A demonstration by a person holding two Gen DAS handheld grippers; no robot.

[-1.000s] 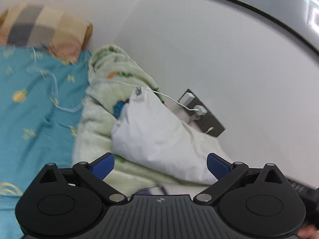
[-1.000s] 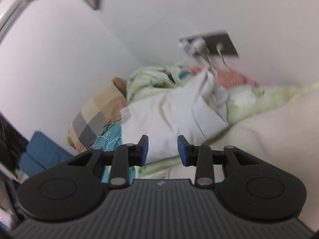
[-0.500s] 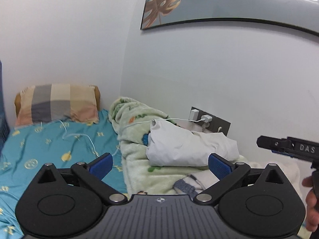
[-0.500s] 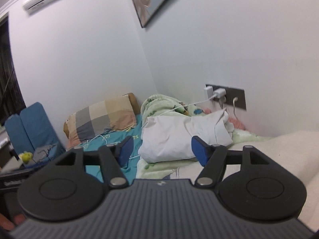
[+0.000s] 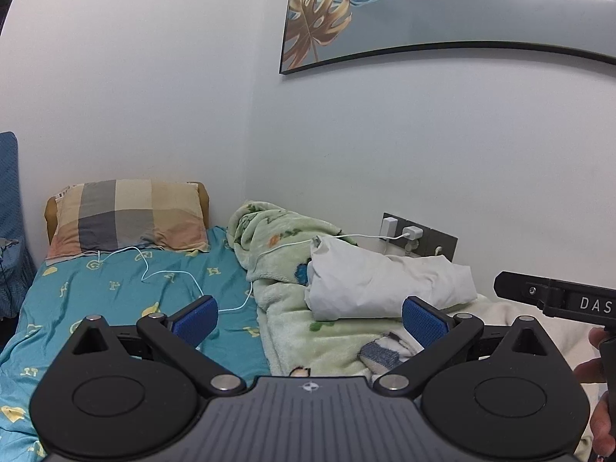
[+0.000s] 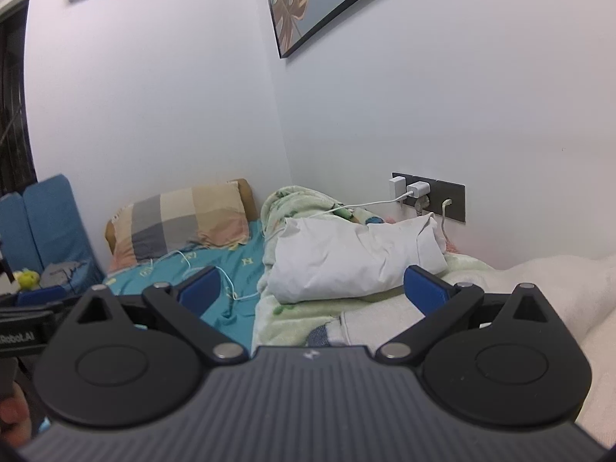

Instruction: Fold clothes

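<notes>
left gripper (image 5: 308,317): jaws spread wide, blue pads well apart, nothing in them. It hangs above the bed, pointing at the wall a bit below level.
right gripper (image 6: 312,288): jaws are opening and look about as wide as they go, nothing between the pads. It also shows up at the right edge of the left wrist view as a black bar with white letters, with a bit of the person's hand (image 5: 593,369) under it.
clothes: honestly not much to see. A cream garment (image 6: 546,292) lies on the bed right under and to the right of the right gripper, and a small blue-grey knitted bit (image 5: 379,352) pokes out just in front of the left gripper. Can't tell if they're one piece.
white bundle (image 5: 381,283): crumpled white cloth lying on top of the green blanket, just past both grippers and touching neither.
green blanket (image 5: 281,238): fluffy, cartoon print, heaped along the wall.
bed sheet (image 5: 115,296): teal with yellow shapes, left of the blanket.
pillow (image 5: 127,215): checked, at the head of the bed against the far wall.
charger cable (image 5: 169,273): white, runs from the wall socket (image 6: 427,194) over the blanket and across the sheet.
picture (image 5: 423,7): framed gold leaf print on the wall above.
</notes>
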